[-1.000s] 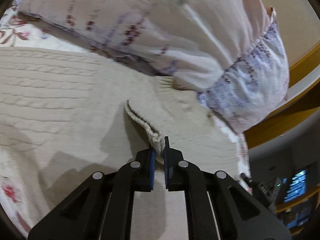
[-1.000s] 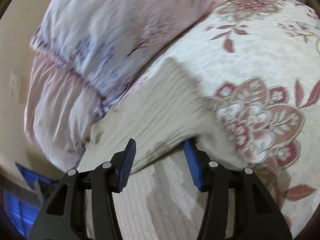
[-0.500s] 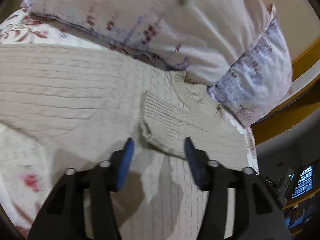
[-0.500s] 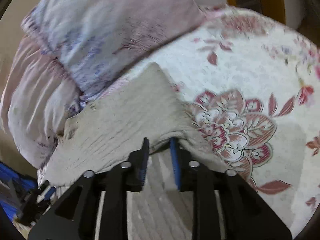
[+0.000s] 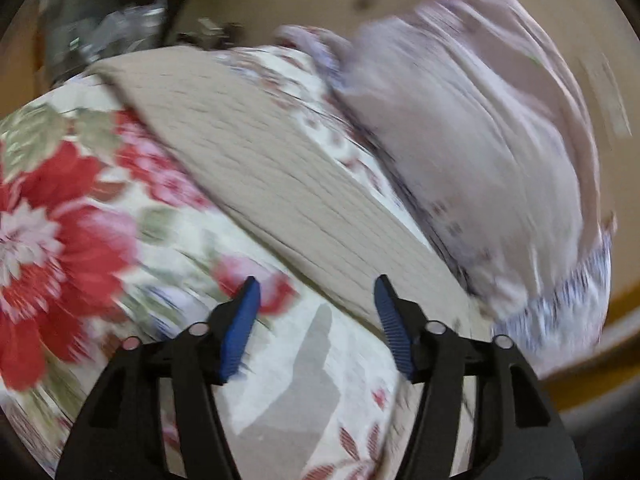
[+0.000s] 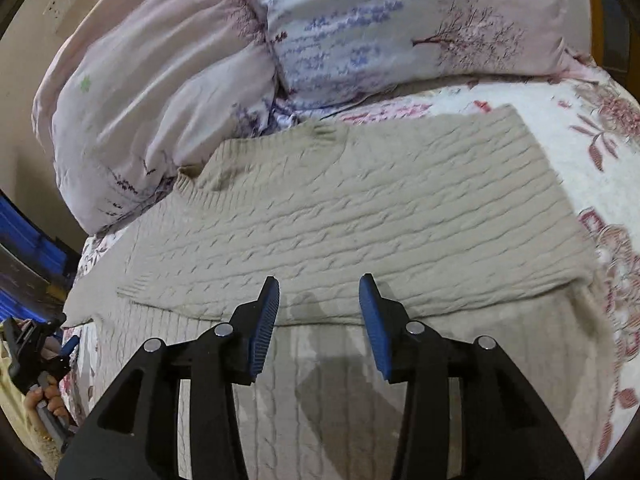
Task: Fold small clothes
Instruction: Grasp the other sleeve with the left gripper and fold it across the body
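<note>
Left tool (image 5: 316,312) angled downward, two black arms ending in blue ribbed pads, jaws apart and closing, nothing between them; picture smeared by motion. Right tool (image 6: 318,306) likewise angled downward, black arms, blue ribbed pads, jaws apart and opening, nothing gripped. At the far left edge of the right wrist view, a hand (image 6: 46,400) wrapped around the handle of the left tool.

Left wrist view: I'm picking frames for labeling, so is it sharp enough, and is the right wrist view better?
Left wrist view: motion blur smears the floral bedsheet, sweater and pillow. Right wrist view: sharp, cable knit clear, gripper shadow on the sweater; fisheye bends both.
</note>
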A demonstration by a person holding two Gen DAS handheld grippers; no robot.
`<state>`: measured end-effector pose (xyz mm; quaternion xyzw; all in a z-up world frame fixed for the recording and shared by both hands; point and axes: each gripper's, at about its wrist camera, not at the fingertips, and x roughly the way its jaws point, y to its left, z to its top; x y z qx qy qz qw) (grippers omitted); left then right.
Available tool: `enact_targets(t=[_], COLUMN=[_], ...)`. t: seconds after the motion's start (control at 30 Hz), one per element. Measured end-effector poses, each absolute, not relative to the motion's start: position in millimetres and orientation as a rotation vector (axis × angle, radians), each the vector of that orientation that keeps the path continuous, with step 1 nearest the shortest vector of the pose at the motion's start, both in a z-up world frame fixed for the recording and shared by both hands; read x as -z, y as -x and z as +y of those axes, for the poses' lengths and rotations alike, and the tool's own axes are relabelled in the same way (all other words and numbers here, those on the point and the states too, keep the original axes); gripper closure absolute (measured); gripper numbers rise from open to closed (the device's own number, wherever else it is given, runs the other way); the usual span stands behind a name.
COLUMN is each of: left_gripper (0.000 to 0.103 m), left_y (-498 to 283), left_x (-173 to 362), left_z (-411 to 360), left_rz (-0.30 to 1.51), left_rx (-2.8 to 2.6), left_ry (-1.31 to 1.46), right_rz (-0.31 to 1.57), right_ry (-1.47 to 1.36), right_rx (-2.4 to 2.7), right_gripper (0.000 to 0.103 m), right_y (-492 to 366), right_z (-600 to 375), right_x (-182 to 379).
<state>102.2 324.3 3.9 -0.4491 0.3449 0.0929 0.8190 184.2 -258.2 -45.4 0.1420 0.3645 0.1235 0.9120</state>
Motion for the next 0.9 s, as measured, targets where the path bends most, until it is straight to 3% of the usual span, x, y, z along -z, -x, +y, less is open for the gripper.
enact_targets(t=[0.17, 0.27, 0.3, 0.6, 0.9], left_gripper=[0.062, 0.08, 0.094, 0.096, 0.097], left_y=[-105.9, -110.3, -112.7, -122.7, -167.5], left_x=[7.2, 12.6, 15.5, -26.0, -76.6], left_z=[356.9, 369.3, 372.6, 343.2, 221.7], left_rz=[0.667, 0.654, 0.662, 0.544, 0.524], left_rx=[-0.227, -0.241, -0.234, -0.095, 0.247], left_ry=[1.116, 1.16, 1.178, 1.133, 0.95], right_rz=[0.748, 0.748, 0.748, 0.735, 0.715], right_ry=[-0.308, -0.314, -0.317, -0.336, -0.343], right_rx=[-0.266, -0.263, -0.263, -0.274, -0.272], right_gripper=[0.057, 0.057, 0.057, 0.056, 0.053], right_y=[-178.1, -176.1, -176.7, -171.8, -166.6], right_z=[-263.0, -266.1, -266.4, -273.6, -283.3], right_x=[42.8, 43.8, 43.8, 45.9, 48.4])
